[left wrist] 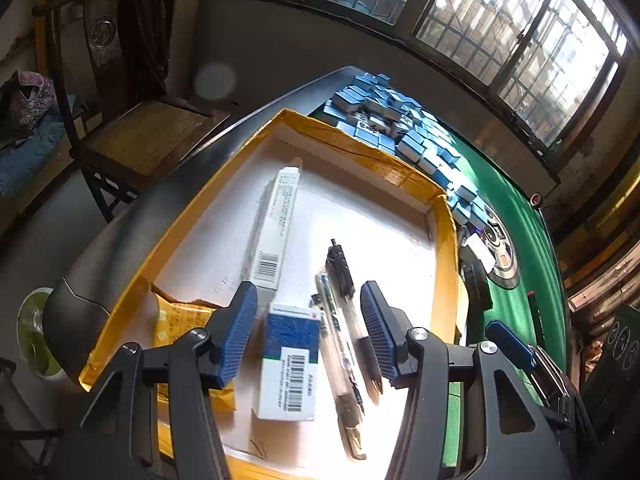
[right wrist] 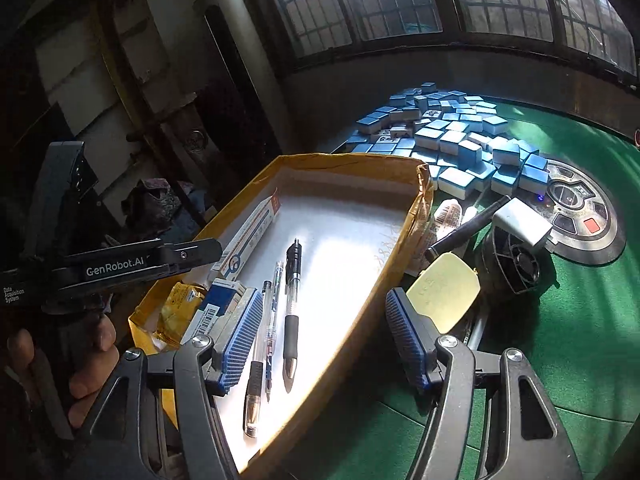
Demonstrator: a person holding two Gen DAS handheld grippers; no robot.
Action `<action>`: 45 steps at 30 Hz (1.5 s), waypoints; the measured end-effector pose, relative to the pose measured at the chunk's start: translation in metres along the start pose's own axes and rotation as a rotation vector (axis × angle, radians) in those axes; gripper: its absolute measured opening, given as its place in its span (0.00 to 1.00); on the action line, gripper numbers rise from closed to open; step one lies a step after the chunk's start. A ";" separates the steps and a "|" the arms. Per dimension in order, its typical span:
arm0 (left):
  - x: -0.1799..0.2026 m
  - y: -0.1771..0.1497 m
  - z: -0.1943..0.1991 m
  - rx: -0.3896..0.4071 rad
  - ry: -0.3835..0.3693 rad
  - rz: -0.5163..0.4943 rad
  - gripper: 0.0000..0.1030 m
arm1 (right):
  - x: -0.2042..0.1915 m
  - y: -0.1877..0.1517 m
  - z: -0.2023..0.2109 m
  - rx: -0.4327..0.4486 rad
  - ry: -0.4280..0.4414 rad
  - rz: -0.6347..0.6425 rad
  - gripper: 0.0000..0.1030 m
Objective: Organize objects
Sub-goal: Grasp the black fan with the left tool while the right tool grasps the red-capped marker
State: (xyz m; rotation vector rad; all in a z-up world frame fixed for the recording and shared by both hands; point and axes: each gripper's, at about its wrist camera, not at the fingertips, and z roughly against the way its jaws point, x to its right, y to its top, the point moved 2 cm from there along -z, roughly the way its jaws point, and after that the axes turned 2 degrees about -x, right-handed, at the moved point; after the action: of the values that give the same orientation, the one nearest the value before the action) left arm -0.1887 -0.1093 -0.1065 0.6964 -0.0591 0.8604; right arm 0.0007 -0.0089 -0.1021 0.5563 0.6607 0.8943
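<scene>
A shallow cardboard box (left wrist: 448,240) (right wrist: 420,200) with yellow tape holds a long white carton (left wrist: 274,224) (right wrist: 250,236), a small blue and white carton (left wrist: 290,356) (right wrist: 216,304) and three pens (left wrist: 344,320) (right wrist: 290,312). My left gripper (left wrist: 308,332) is open and empty, hovering over the small carton and the pens. My right gripper (right wrist: 324,340) is open and empty above the box's near right wall. The left gripper's body (right wrist: 116,266) shows at the left of the right wrist view.
The box sits on a green felt mahjong table (right wrist: 580,312) with a heap of blue tiles (left wrist: 404,128) (right wrist: 456,144). Right of the box lie a yellow pad (right wrist: 444,292), a small black fan (right wrist: 516,260), a dark pen (right wrist: 468,224) and a white tube (right wrist: 450,212). A wooden chair (left wrist: 140,132) stands left.
</scene>
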 end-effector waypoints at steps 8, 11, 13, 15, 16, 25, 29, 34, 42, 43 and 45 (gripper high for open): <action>0.099 -0.059 -0.002 -0.074 -0.126 -0.172 0.55 | 0.069 -0.032 0.040 0.005 -0.019 -0.163 0.62; 0.125 -0.067 -0.003 -0.075 -0.106 -0.261 0.55 | 0.102 -0.037 0.049 -0.036 -0.014 -0.228 0.63; 0.132 -0.068 -0.008 -0.089 -0.108 -0.251 0.55 | 0.121 -0.037 0.061 -0.024 -0.027 -0.255 0.68; 0.135 -0.069 -0.016 -0.114 -0.119 -0.226 0.55 | 0.140 -0.031 0.072 0.001 -0.010 -0.284 0.78; 0.135 -0.070 -0.021 -0.134 -0.113 -0.206 0.55 | 0.148 -0.027 0.078 0.017 0.008 -0.299 0.83; 0.150 -0.085 -0.049 -0.278 -0.110 -0.184 0.55 | 0.192 0.035 0.108 0.075 -0.050 -0.200 0.97; 0.155 -0.079 -0.056 -0.288 -0.117 -0.134 0.55 | 0.223 0.041 0.093 0.071 -0.255 -0.167 0.97; 0.161 -0.066 -0.060 -0.257 -0.165 -0.031 0.55 | 0.256 0.030 0.079 -0.005 -0.358 -0.182 0.97; 0.192 -0.053 -0.089 -0.310 -0.086 -0.109 0.55 | 0.294 0.016 0.071 -0.056 -0.425 -0.278 0.91; 0.194 -0.048 -0.093 -0.313 -0.068 -0.111 0.55 | 0.298 0.015 0.070 -0.067 -0.423 -0.288 0.88; 0.195 -0.040 -0.100 -0.308 -0.041 -0.115 0.55 | 0.302 0.013 0.066 -0.089 -0.417 -0.299 0.81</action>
State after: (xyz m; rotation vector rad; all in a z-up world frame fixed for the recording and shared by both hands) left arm -0.0533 0.0632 -0.1440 0.4235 -0.1828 0.7077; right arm 0.1796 0.2411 -0.1350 0.5269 0.3111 0.5025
